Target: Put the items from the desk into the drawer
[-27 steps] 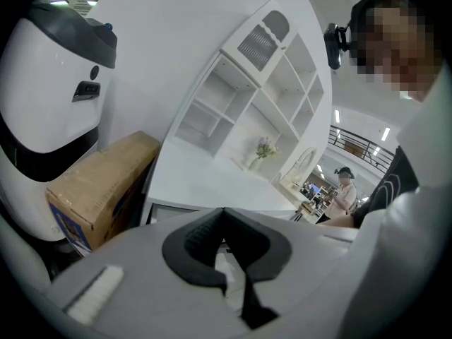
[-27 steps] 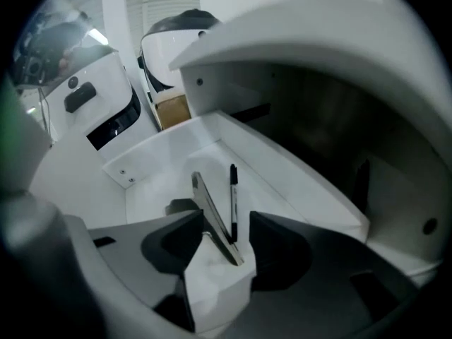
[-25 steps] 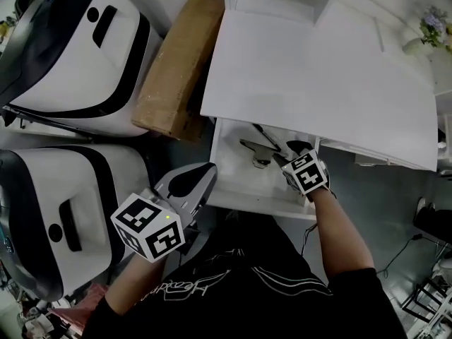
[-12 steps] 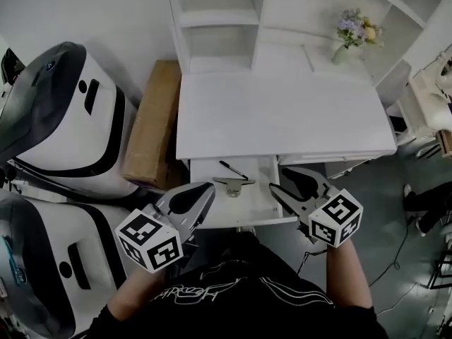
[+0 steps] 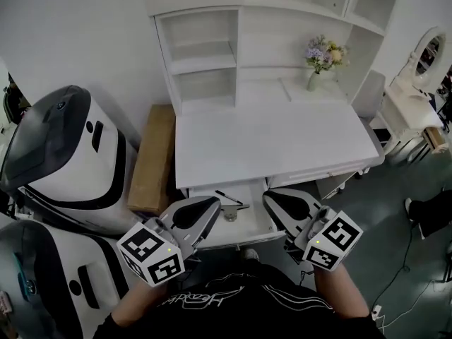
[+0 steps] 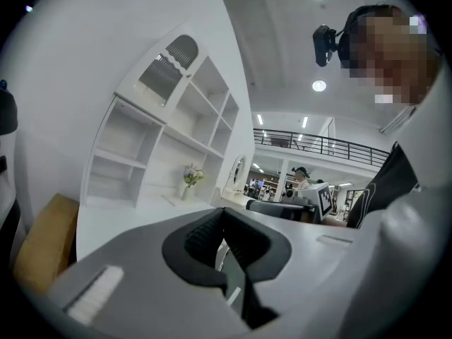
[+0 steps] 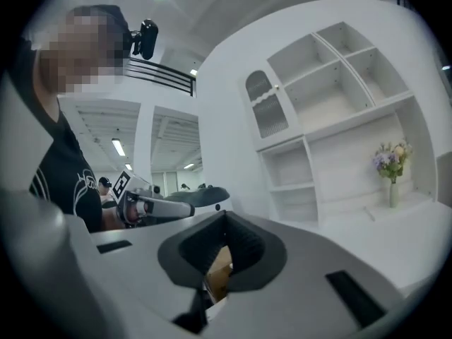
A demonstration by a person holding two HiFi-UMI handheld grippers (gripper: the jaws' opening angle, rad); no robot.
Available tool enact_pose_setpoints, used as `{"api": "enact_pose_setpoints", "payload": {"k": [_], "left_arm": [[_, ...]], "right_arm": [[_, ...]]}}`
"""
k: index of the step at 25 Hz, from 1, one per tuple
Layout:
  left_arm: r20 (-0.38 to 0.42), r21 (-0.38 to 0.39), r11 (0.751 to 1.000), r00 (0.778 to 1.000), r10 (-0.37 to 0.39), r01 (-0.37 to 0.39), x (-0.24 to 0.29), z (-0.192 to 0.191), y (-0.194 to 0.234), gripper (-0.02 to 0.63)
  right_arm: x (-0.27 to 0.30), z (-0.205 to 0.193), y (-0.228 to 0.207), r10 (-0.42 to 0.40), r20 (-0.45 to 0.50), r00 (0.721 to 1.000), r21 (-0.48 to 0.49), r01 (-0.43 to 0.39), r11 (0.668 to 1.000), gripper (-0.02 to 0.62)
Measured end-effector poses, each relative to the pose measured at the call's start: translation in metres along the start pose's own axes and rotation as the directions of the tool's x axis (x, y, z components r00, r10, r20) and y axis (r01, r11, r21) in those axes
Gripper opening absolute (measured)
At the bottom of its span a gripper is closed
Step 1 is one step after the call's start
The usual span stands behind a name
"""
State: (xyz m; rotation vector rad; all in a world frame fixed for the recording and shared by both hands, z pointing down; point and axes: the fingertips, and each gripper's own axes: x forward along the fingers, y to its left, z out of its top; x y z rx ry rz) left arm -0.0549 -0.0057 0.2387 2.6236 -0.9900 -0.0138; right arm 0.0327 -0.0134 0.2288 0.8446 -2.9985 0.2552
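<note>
Left gripper [image 5: 203, 212] and right gripper [image 5: 277, 203], lower centre: jaws together, empty; the right just closed. Between them, the open drawer [image 5: 248, 215] holds a pen [image 5: 229, 197].

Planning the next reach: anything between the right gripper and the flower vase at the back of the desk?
Nothing visible. The right gripper, jaws just closed on nothing, hovers by the open drawer; the desk top between it and the flower vase is bare.
</note>
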Motion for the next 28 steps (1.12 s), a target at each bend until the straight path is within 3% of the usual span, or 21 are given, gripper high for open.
{"api": "enact_pose_setpoints", "payload": {"k": [6,28], "left_arm": [[0.012,0.018,0.999,0.999,-0.043,0.042,0.002,0.006,-0.017,0.009],[-0.005,-0.009,0.999,0.999,-0.049,0.049,-0.001,-0.018,-0.020,0.009]], "right_arm": [[-0.008,0.004,0.013,0.008,0.019,1.000,0.020,-0.008,1.000,0.008],[-0.013,-0.015,0.030,0.009,-0.004,1.000,0.032,-0.009,0.999,0.008]]}}
